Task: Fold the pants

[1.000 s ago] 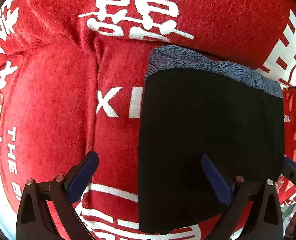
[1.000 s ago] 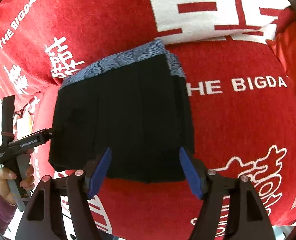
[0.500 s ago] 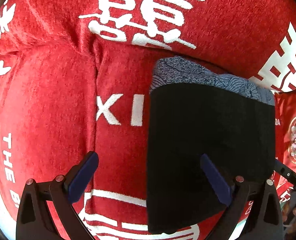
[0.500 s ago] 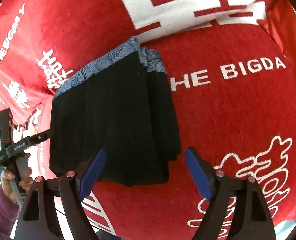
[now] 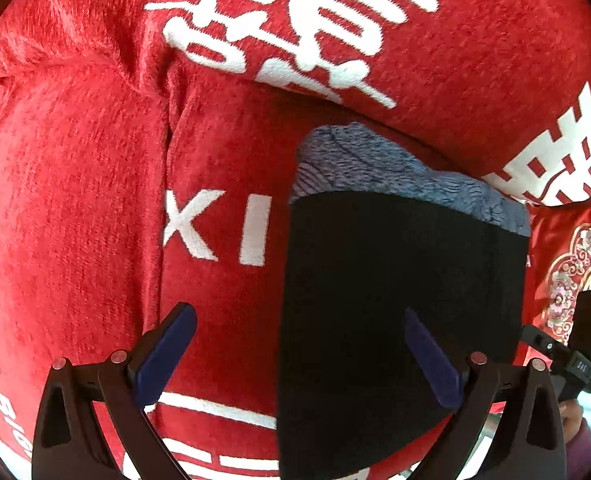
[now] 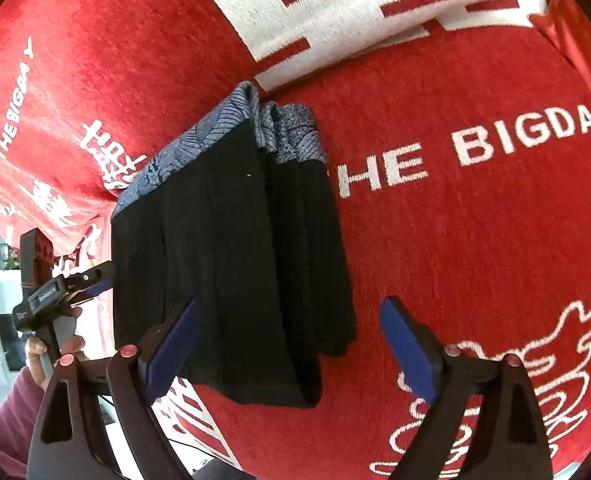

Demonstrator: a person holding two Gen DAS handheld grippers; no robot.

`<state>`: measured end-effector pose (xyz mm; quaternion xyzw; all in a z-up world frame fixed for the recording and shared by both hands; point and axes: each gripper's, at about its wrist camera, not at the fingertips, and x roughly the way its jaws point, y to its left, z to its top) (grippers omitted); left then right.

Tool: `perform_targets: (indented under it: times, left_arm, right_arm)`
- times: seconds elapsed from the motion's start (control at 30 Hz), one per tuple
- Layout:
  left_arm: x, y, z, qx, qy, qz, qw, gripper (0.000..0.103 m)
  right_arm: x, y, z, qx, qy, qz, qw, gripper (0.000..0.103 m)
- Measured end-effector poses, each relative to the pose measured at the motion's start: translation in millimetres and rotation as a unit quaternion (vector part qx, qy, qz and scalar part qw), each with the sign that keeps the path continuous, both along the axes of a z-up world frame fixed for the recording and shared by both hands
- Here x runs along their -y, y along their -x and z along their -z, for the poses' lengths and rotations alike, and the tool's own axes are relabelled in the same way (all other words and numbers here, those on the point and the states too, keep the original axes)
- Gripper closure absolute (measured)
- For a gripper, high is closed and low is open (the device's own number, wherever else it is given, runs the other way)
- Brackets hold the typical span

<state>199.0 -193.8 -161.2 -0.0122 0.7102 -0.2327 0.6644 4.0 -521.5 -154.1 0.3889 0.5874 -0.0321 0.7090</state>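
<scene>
The black pants [image 5: 395, 300] lie folded in a compact rectangle on the red sofa cover, with a blue-grey patterned waistband [image 5: 395, 168] at the far end. They also show in the right wrist view [image 6: 231, 264], stacked in layers. My left gripper [image 5: 299, 352] is open and empty, above the pants' near left edge. My right gripper [image 6: 291, 344] is open and empty, above the pants' near right corner. Each gripper shows at the edge of the other's view: the left gripper [image 6: 55, 288] and the right gripper [image 5: 575, 344].
A red plush cover with white lettering [image 6: 495, 144] spreads over the sofa seat and backrest [image 5: 335, 20]. A red embroidered cushion [image 5: 571, 264] lies right of the pants. The seat's front edge runs just below the grippers.
Both grippers have pulled back and away from the folded pants. The right gripper shifted right, so the pants sit further left in its view. The pants have not moved.
</scene>
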Motion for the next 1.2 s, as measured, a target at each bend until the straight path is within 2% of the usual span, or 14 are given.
perform_targets:
  times: [0.2,0.4,0.57,0.73,0.8,0.83,0.9,0.97,1.03,1.2]
  left_arm:
    - [6.0,-0.8,11.0,-0.01,0.008,0.025,0.9996,0.0]
    - [26.3,0.5,18.0,-0.011,0.024,0.103,0.9943,0.0]
    - [29.2,-1.4,28.9,-0.033,0.044,0.091,0.9944,0.0]
    - [45.5,10.1,37.1,-0.033,0.051,0.073,0.9954,0.0]
    - [52.1,13.6,30.6,-0.018,0.048,0.069,0.9963,0.003]
    - [56.1,16.5,26.0,-0.009,0.055,0.069,0.996,0.018]
    - [63.8,25.2,12.2,0.018,0.058,0.075,0.9953,0.026]
    - [63.3,30.8,0.9,0.035,0.056,0.078,0.9948,0.037]
    - [61.6,35.2,-10.0,0.047,0.057,0.072,0.9947,0.042]
    - [44.8,54.9,-41.5,0.063,0.054,0.051,0.9952,0.043]
  right_arm:
    - [3.8,-7.9,16.5,0.002,-0.037,-0.009,0.999,0.01]
    - [10.6,-18.3,29.3,0.028,-0.089,-0.033,0.995,0.01]
    - [12.5,-27.8,42.2,0.042,-0.122,-0.052,0.99,0.01]
    - [23.5,-28.1,49.5,0.049,-0.155,-0.021,0.986,0.012]
    - [25.7,-27.8,50.4,0.036,-0.146,-0.015,0.989,0.031]
    - [25.2,-27.4,48.4,0.033,-0.139,-0.02,0.99,0.035]
    - [25.4,-24.9,43.1,0.035,-0.137,-0.024,0.99,0.048]
    - [25.2,-23.0,35.8,0.041,-0.137,-0.024,0.989,0.053]
    - [23.1,-22.0,28.8,0.051,-0.143,-0.025,0.988,0.056]
    - [16.0,-10.0,10.6,0.067,-0.17,-0.036,0.983,0.059]
